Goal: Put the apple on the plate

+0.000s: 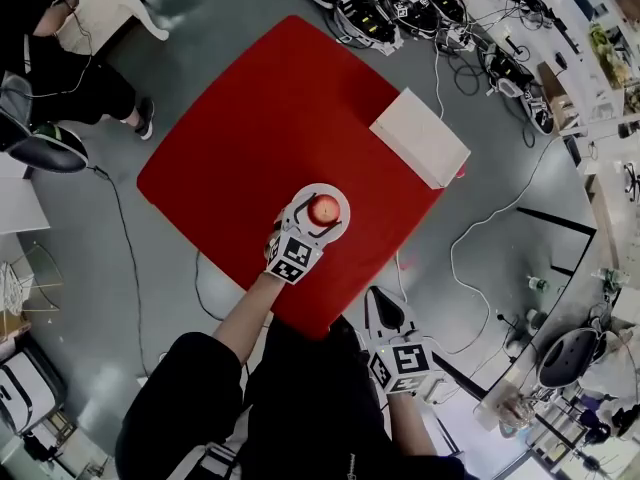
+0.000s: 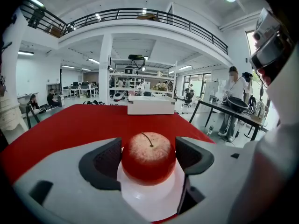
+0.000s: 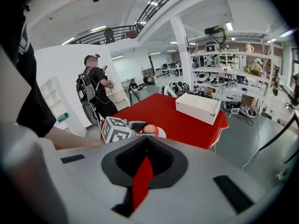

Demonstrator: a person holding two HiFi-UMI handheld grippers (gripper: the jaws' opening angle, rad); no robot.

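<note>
Well, left tongs [image 2: 148, 157] clasp the apple [image 2: 148, 154] at its widest flanks, seated on the plate [image 2: 150, 200], right tongs [image 3: 145, 146] clenched empty well off the plate: firm, smooth fruit, probably rolls if pinched off-centre.

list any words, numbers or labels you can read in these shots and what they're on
No text can be read anywhere.
left marker cube, on the left tongs: black-and-white squares, no letters or digits.
right marker cube, on the right tongs: the same.
white box, apple, plate: no print visible.
devices on the floor: marker squares only, anything else too small to read.
</note>
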